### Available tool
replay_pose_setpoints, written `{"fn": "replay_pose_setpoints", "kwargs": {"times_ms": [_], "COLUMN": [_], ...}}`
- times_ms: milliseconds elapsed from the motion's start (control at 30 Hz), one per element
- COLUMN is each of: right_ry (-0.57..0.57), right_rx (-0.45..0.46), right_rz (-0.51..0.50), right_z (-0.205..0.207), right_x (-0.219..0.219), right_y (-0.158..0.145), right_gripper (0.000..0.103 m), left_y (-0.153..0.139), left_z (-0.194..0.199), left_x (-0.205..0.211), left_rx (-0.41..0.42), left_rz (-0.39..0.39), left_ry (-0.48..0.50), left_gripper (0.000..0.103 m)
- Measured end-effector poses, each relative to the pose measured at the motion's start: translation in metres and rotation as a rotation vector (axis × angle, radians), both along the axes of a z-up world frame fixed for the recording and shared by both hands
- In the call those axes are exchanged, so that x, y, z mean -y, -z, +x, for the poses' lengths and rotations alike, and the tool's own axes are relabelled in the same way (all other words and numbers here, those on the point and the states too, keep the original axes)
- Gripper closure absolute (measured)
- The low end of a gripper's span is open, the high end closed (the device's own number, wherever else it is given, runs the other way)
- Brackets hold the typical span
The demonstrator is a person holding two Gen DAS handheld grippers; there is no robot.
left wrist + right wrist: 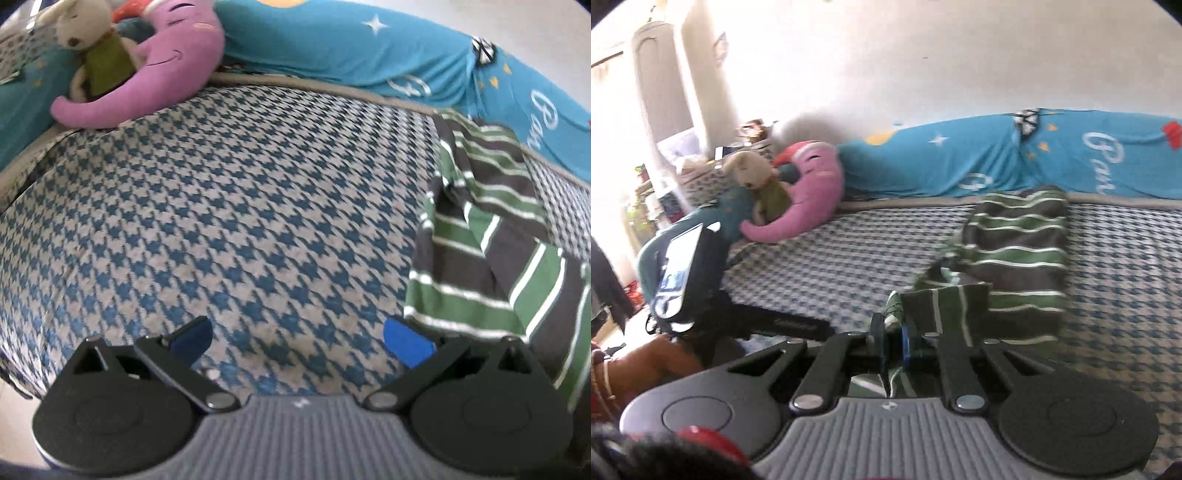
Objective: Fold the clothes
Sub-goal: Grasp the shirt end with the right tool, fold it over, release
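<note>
The striped garment [491, 258] runs off the right edge of the left wrist view, so its full shape cannot be told. In the right wrist view its near corner disappears between the closed fingers of the right gripper [893, 341], and the cloth behind them is hidden. The blue pillow [1052, 155] is cut by the right edge, its white lettering incomplete. The window area [613, 122] at far left is washed out. Shelf items [753, 129] are too blurred to tell.
</note>
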State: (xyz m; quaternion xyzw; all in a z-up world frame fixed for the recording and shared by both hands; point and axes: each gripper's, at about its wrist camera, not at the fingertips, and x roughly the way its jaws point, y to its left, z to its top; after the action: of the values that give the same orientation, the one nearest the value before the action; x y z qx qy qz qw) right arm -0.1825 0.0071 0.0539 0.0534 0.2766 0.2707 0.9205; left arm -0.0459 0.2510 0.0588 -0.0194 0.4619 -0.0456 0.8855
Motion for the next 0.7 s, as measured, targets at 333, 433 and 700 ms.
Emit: {"fn": "replay_pose_setpoints", "kwargs": {"times_ms": [333,433,700], "right_ry": [-0.124,-0.149,-0.220], "right_rx": [-0.035,-0.059,-0.169], "right_rz": [-0.005,-0.025,-0.124], "right_z": [0.000,0.000,0.004], "right_x": [-0.061,-0.072,-0.087], "right_y": [0.025,0.035,0.067], "right_gripper": [0.092,0.092,0.084], "left_y": [-0.009,-0.008,-0.006], "left_z": [0.000,0.001,-0.002], "left_x": [-0.023,-0.027,-0.018], "left_rx": [0.049,0.046,0.035], "left_rz": [-0.052,-0.065,-0.098], "left_ry": [-0.092,-0.098,-0.040], "left_gripper": [0.000,0.000,0.000]}}
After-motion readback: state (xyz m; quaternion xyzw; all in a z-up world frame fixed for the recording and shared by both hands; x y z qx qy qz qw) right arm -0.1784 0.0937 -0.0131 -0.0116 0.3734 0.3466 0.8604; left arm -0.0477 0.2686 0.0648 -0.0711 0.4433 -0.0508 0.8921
